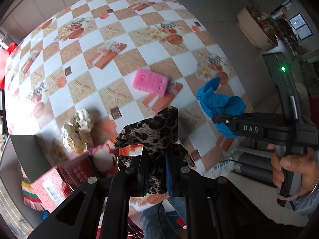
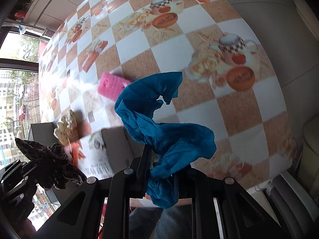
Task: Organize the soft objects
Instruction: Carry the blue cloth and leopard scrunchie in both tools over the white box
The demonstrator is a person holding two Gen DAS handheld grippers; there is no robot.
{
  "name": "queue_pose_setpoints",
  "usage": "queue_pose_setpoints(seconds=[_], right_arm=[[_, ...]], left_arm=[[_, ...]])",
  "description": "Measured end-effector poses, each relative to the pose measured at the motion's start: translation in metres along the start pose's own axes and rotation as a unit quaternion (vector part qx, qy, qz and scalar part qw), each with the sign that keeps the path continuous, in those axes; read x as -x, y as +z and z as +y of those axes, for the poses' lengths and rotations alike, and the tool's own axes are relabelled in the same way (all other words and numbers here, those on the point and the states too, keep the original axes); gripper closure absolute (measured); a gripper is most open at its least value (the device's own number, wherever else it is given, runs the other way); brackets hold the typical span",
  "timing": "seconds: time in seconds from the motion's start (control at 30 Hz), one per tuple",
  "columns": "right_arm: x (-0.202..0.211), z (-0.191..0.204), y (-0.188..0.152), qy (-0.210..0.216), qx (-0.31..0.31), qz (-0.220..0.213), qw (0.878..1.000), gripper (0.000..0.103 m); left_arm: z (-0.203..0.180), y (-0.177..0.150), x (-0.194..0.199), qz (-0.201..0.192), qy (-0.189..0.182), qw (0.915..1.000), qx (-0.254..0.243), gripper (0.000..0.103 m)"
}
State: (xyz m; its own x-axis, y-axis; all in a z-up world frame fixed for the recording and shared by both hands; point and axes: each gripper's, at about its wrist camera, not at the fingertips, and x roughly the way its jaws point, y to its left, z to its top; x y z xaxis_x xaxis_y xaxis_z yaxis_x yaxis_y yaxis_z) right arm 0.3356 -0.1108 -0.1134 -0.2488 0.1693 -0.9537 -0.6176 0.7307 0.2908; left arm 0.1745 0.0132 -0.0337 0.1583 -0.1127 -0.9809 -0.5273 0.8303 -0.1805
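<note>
Nearest your left lens, the leopard-print cloth point(image 1: 151, 131) is bunched between the fingers of your left gripper point(image 1: 157, 171), which is clamped on it; it hangs lifted clear of the bench point(image 1: 159, 20). Your right gripper point(image 2: 159, 171) is likewise pinched on the crumpled blue cloth point(image 2: 159, 123), also off the surface, and in the left view it sits to the right of the leopard piece, near but not touching.

You look to be in the carrying step: both soft items are picked up and not yet put down. A grey open box point(image 1: 24, 153) sits at the bench's near left edge and seems the likely place for them, though that is a guess.

Further out, two soft things remain on the checked cover: the cream dotted cloth point(image 1: 77, 133), just beside the box wall, and the pink sponge point(image 1: 150, 81), farther out toward the middle, well apart from the box.

Next, bring each gripper over the box opening before you let go, one at a time so the loose tails don't tangle. Keep the hanging ends above the box rim, and lower until the cloth is inside before parting the fingers. The cream cloth is the closest one to take next.
</note>
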Motion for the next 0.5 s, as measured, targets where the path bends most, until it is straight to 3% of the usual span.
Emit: queue_pose_setpoints(seconds=[0.27, 0.5], right_arm=[[-0.002, 0.029, -0.057, -0.017, 0.013, 0.008, 1.000, 0.083], [-0.006, 0.071, -0.104, -0.019, 0.039, 0.017, 0.999, 0.083]], left_arm=[[-0.008, -0.055, 0.004, 0.007, -0.021, 0.9992, -0.034, 0.089], [0.011, -0.105, 0.017, 0.000, -0.028, 0.9988, -0.040, 0.089]])
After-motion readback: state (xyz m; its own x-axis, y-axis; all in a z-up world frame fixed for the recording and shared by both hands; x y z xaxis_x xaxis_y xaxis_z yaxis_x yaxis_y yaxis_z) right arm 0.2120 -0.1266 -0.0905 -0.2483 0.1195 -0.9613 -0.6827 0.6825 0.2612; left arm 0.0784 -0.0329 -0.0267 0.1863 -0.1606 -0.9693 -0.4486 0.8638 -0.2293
